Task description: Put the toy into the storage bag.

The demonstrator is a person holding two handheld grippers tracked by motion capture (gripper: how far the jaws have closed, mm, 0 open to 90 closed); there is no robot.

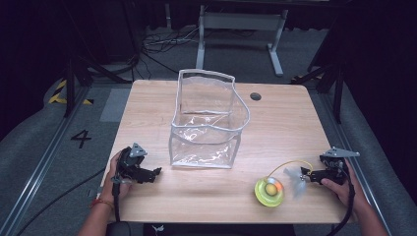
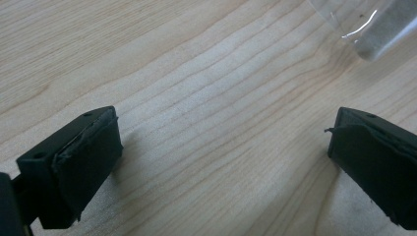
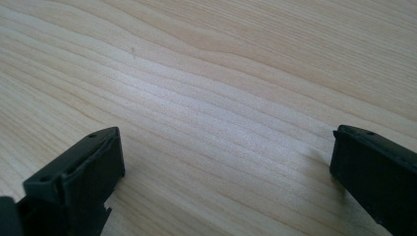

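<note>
Both claws rest low on the wooden worktop [image 1: 275, 123] with nothing between their jaws, so this reads as the start of a pick-up, before any grasp. The right claw [image 1: 306, 173] stands wide, its two black jaws far apart over bare wood in the right gripper view, and holds nothing. Just ahead of its tips in the high view lies a small handheld fan [image 1: 275, 189]: pale translucent blades nearest the claw, a round yellow-green body just beyond them, and a thin yellow cord looping back toward the claw. The left claw [image 1: 156, 172] is also wide and empty; a clear plastic bag with white edging [image 1: 209, 120] stands upright and open-topped close ahead of it and slightly to one side, its lower corner showing at the top of the left gripper view [image 2: 378, 29]. The likely aim is to put the fan into the bag. The next move calls for the right claw to advance, straddle the fan's round body rather than the thin blades, and close, while the left claw steadies the bag's rim
</note>
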